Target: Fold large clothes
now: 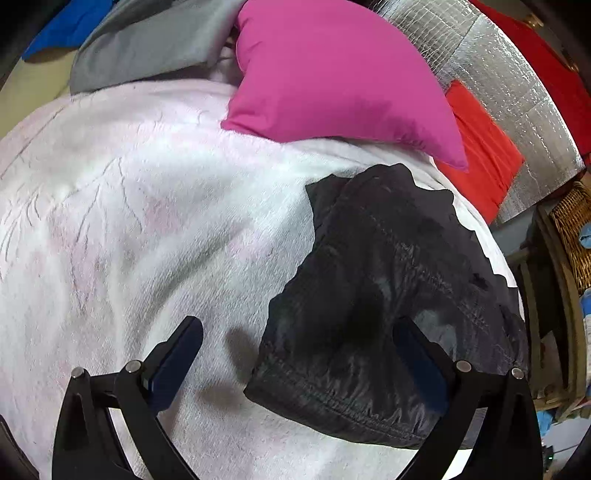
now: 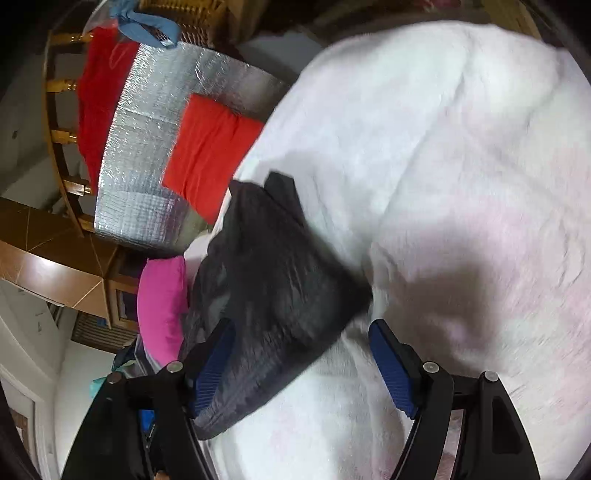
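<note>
A folded black garment [image 1: 388, 280] lies on the white fluffy blanket [image 1: 147, 221] that covers the bed. My left gripper [image 1: 299, 332] hovers over the garment's near edge. It is open, its left finger over bare blanket and its right finger [image 1: 417, 354] over the dark cloth. In the right wrist view the same black garment [image 2: 280, 280] lies on the blanket [image 2: 443, 147]. My right gripper [image 2: 303, 332] is open around the garment's near corner. The left pad [image 2: 214, 365] is beside the cloth and the right pad [image 2: 395, 365] is apart from it, over the blanket.
A pink pillow [image 1: 332, 74] lies just beyond the garment, with a red cushion [image 1: 480, 155] and a silver foil mat [image 1: 517, 110] to its right. Grey cloth [image 1: 147, 44] and blue cloth [image 1: 70, 26] lie at the far left. A wicker basket [image 1: 576, 229] and wooden furniture stand past the bed's right edge.
</note>
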Demonstrator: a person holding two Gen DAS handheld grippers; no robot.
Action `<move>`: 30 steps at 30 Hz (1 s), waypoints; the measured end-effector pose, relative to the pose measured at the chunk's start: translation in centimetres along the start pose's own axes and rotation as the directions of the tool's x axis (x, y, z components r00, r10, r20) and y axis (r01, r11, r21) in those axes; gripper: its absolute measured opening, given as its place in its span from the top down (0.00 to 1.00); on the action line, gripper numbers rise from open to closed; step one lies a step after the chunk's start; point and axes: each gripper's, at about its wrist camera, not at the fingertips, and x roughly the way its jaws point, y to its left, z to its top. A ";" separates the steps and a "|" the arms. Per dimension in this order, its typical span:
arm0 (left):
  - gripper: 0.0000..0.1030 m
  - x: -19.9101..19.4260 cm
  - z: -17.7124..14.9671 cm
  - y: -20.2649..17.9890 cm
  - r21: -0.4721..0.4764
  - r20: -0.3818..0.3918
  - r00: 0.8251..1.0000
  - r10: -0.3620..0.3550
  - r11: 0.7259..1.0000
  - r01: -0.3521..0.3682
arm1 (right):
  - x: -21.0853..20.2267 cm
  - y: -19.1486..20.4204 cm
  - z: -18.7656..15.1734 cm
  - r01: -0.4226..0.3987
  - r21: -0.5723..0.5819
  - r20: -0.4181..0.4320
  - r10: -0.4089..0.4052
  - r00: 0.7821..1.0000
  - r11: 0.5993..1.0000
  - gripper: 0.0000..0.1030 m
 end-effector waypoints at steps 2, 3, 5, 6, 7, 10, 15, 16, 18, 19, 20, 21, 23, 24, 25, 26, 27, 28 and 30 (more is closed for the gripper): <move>0.01 0.1 -0.2 0.2 -0.018 -0.019 1.000 -0.010 1.000 0.010 | 1.1 0.6 -0.3 -0.005 -0.007 -0.008 0.005 1.000 1.000 0.24; 0.01 0.2 -0.4 0.2 -0.026 -0.031 0.999 -0.017 1.000 0.017 | 1.5 0.7 -0.4 -0.006 -0.008 -0.014 0.006 1.000 1.000 0.23; 0.01 0.0 -0.8 0.2 -0.047 -0.053 0.998 -0.042 0.998 0.040 | 2.6 1.2 -0.7 0.007 -0.015 -0.024 -0.007 1.000 1.000 0.23; 0.01 -0.2 -1.3 0.2 -0.058 -0.060 0.997 -0.057 0.997 0.054 | 2.9 1.3 -0.7 0.012 -0.020 -0.026 -0.012 1.000 1.000 0.22; 0.01 -0.4 -1.7 0.3 -0.073 -0.069 0.994 -0.080 0.995 0.075 | 3.4 1.5 -0.7 0.019 -0.025 -0.023 -0.019 1.000 1.000 0.22; 0.01 -1.1 -3.1 0.2 -0.098 -0.082 0.989 -0.122 0.989 0.114 | 4.3 1.6 -0.3 0.014 -0.012 -0.009 -0.014 1.000 1.000 0.20; 0.01 -2.2 -5.1 0.0 -0.100 -0.077 0.983 -0.168 0.982 0.160 | 5.9 2.8 0.8 0.002 -0.010 0.032 -0.002 0.999 1.000 0.19; 0.01 -2.1 -5.4 -0.1 -0.094 -0.088 0.979 -0.183 0.980 0.175 | 6.3 3.3 0.8 0.006 -0.033 0.048 -0.004 0.999 0.999 0.19; 0.01 -1.4 -5.7 -0.4 -0.088 -0.121 0.974 -0.191 0.980 0.181 | 6.7 3.8 0.5 0.021 -0.067 0.071 -0.016 0.997 0.998 0.19; 0.01 -0.9 -5.8 -0.3 -0.101 -0.136 0.972 -0.193 0.978 0.181 | 7.2 4.2 0.2 0.041 -0.091 0.077 -0.034 0.996 0.995 0.19; 0.01 -0.3 -5.7 0.0 -0.124 -0.150 0.968 -0.201 0.975 0.183 | 7.6 4.5 0.1 0.065 -0.116 0.080 -0.056 0.995 0.991 0.19; 0.01 0.2 -5.5 0.1 -0.141 -0.158 0.966 -0.204 0.973 0.182 | 7.9 4.7 -0.1 0.087 -0.139 0.081 -0.076 0.994 0.986 0.22; 0.01 0.5 -4.9 -0.1 -0.155 -0.124 0.970 -0.207 0.970 0.188 | 8.6 5.0 -0.2 0.121 -0.166 0.081 -0.109 0.991 0.979 0.28; 0.01 0.4 -4.6 -0.2 -0.152 -0.105 0.971 -0.216 0.968 0.199 | 8.7 5.0 -0.1 0.119 -0.163 0.085 -0.106 0.991 0.979 0.29; 0.01 0.4 -4.3 -0.3 -0.152 -0.087 0.969 -0.231 0.965 0.216 | 8.6 4.9 0.0 0.116 -0.158 0.087 -0.103 0.991 0.981 0.31; 0.02 0.6 -4.0 -0.3 -0.168 -0.072 0.966 -0.250 0.957 0.235 | 8.7 4.8 0.1 0.114 -0.154 0.087 -0.101 0.991 0.982 0.35; 0.02 0.9 -3.8 -0.1 -0.186 -0.063 0.964 -0.259 0.952 0.244 | 8.7 4.8 0.1 0.115 -0.155 0.089 -0.102 0.991 0.981 0.38; 0.04 1.1 -3.7 0.4 -0.215 -0.044 0.962 -0.269 0.943 0.254 | 8.8 5.0 0.0 0.124 -0.166 0.095 -0.109 0.990 0.978 0.40; 0.21 1.0 -3.5 0.8 -0.235 -0.006 0.967 -0.257 0.940 0.248 | 8.8 5.5 -0.4 0.146 -0.194 0.107 -0.127 0.986 0.970 0.49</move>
